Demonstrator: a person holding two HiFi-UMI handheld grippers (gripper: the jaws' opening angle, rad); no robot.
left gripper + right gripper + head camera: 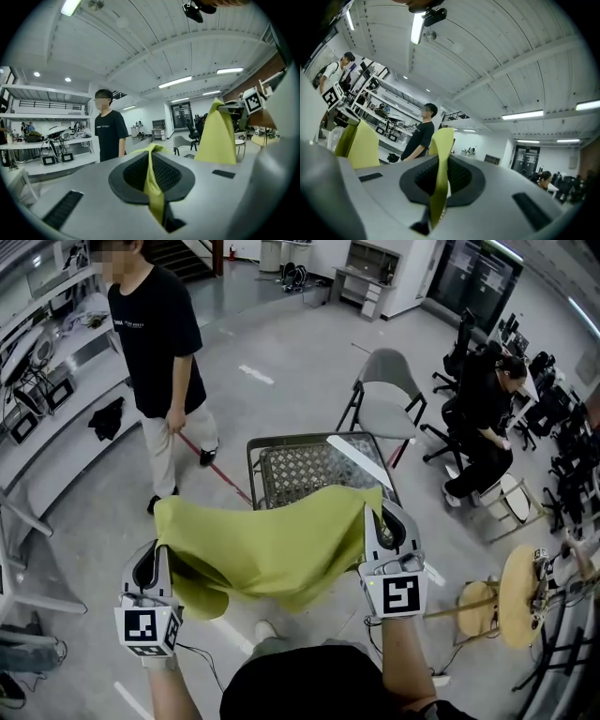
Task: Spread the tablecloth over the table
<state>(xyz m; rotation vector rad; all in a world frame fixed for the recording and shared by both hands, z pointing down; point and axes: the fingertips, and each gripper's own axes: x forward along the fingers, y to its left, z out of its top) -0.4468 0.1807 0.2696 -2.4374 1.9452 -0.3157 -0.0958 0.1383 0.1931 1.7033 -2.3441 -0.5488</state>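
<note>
A yellow-green tablecloth (267, 549) hangs stretched between my two grippers, sagging in the middle, in front of a small dark table with a mesh top (314, 468). My left gripper (161, 542) is shut on the cloth's left corner, and in the left gripper view the cloth (153, 187) runs pinched between the jaws. My right gripper (377, 517) is shut on the right corner; the cloth (439, 180) is clamped between its jaws too. The cloth's far edge overlaps the table's near rim in the head view.
A person in a black shirt (159, 352) stands at the left beyond the table. A grey folding chair (386, 395) is behind the table, a seated person (483, 413) at the right, a round wooden stool (516, 592) near my right hand, shelving (47, 427) along the left.
</note>
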